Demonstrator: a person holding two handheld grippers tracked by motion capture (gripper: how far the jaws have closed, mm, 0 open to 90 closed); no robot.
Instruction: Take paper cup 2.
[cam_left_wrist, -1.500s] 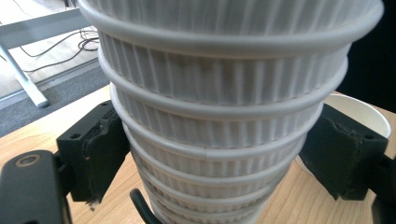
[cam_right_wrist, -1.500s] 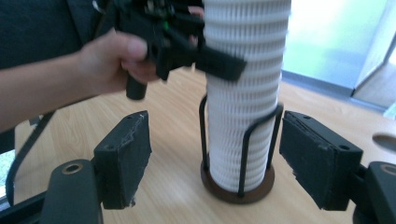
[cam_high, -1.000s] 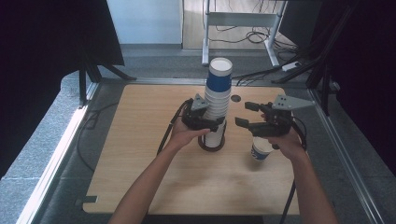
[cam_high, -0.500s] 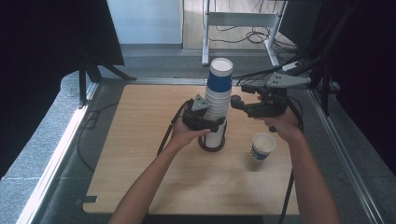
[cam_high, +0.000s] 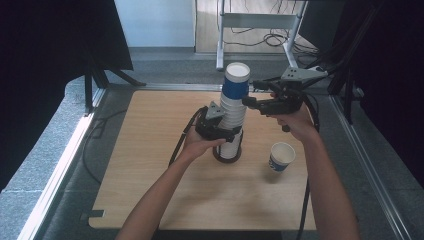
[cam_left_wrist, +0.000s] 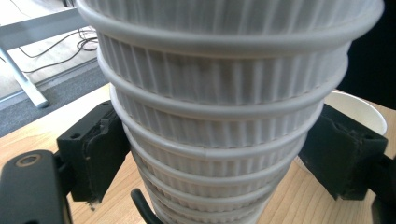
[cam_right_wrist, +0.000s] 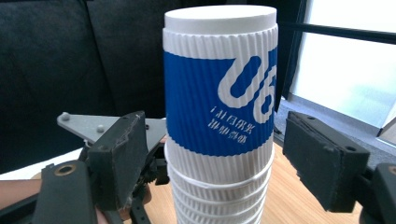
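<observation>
Since a second ago my right tongs (cam_high: 248, 101) have risen from the single cup (cam_high: 281, 156) on the surface (cam_high: 150, 165) and swung over to the top of the cup stack (cam_high: 233, 112), leaving that cup standing alone, upright and well apart from them, to the right of the stack. My left tongs (cam_high: 226, 134) have stayed clamped low on the stack.

In the left gripper view their two jaws press against the ribbed white cups (cam_left_wrist: 219, 140) from either side, clenched on the stack near its base. In the right gripper view my right tongs (cam_right_wrist: 210, 168) stand released: the jaws flank the blue-banded top cup (cam_right_wrist: 219, 98), a gap showing on each side, touching nothing.

I count two tongs, one stack and one loose cup. The stack stands upright near the middle of the surface; I cannot count its cups exactly, though several nested rims show below the blue one. Beyond the surface's far edge stand a metal frame (cam_high: 260, 22) and cables (cam_high: 260, 35) on the floor; dark curtains (cam_high: 55, 50) hang at both sides. Between my right tongs and the top cup nothing intervenes.
</observation>
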